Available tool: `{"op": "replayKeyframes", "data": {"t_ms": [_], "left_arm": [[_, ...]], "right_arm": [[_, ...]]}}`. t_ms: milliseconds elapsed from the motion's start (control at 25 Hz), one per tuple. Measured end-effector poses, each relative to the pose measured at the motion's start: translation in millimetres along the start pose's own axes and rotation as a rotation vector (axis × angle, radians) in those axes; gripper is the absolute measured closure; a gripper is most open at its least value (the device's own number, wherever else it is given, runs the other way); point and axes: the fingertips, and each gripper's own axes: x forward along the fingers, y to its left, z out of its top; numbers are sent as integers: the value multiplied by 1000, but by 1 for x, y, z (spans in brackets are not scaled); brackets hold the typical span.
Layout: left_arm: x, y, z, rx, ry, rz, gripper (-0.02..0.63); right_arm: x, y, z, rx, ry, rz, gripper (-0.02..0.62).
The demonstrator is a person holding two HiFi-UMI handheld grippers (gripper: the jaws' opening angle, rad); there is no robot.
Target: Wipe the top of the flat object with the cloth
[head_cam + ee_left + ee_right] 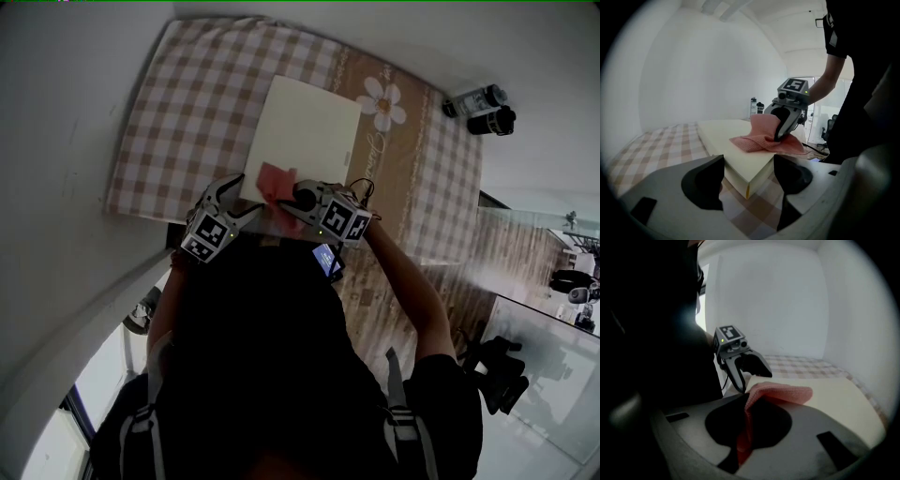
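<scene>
A cream flat board (309, 131) lies on a checked tablecloth (183, 112). A pink cloth (276, 181) rests on the board's near edge. My right gripper (302, 200) is shut on the cloth; in the right gripper view the cloth (783, 392) is pinched between the jaws and drapes onto the board (839, 399). My left gripper (230, 202) is at the board's near left corner. In the left gripper view its jaws stand open on either side of that corner (747, 180), and the right gripper (785, 129) presses the cloth (761, 138) down.
Two dark bottles (483, 108) stand on the floor past the table's far right corner. A flower print (382, 101) marks the tablecloth beside the board. White walls enclose the table's far and left sides. The person's body fills the near side.
</scene>
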Motion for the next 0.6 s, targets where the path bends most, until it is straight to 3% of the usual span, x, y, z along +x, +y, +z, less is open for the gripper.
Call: {"op": "replayKeyframes", "data": {"t_ms": [80, 120, 280, 480, 600], "left_arm": [[0, 0, 4, -30, -12, -11, 258], [-1, 0, 8, -40, -12, -16, 258], [-2, 0, 11, -45, -9, -16, 258], [-4, -1, 13, -57, -6, -15, 262], [-7, -2, 20, -66, -5, -5, 262]], "right_arm": [[-14, -15, 10, 122, -101, 21, 584], [-24, -30, 14, 172, -156, -11, 583], [-76, -110, 28, 268, -318, -269, 583], [-146, -205, -1, 370, -331, -581, 583], [-163, -246, -28, 440, -294, -663, 584]]}}
